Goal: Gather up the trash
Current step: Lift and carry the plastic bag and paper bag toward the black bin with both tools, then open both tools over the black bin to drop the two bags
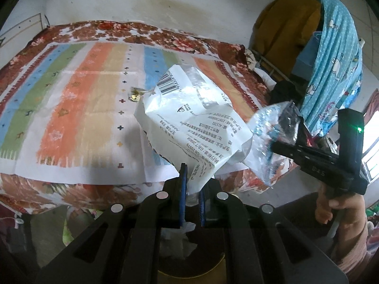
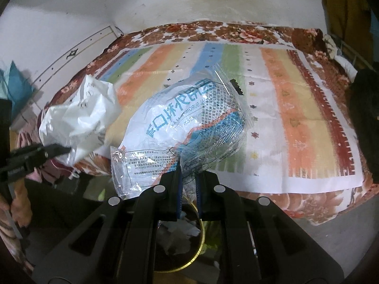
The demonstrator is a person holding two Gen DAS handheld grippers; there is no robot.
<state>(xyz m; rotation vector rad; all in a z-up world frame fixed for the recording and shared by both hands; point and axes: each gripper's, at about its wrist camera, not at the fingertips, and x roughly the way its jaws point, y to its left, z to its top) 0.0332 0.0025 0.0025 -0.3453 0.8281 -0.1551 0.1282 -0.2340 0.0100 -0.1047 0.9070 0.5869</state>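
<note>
Each tool is matte black, a left tool (image 1: 191,184) and a right tool (image 2: 188,177) built alike: angular linkage arms with cut-out slots, round silver pivot caps, and blue pads lining the inner faces of the fingers. From the left wrist view, the right tool shows a boxy black body with a lit green indicator, small screws and pale lettering along its side, and the hand (image 1: 331,209) under it has a pink sleeve.
</note>
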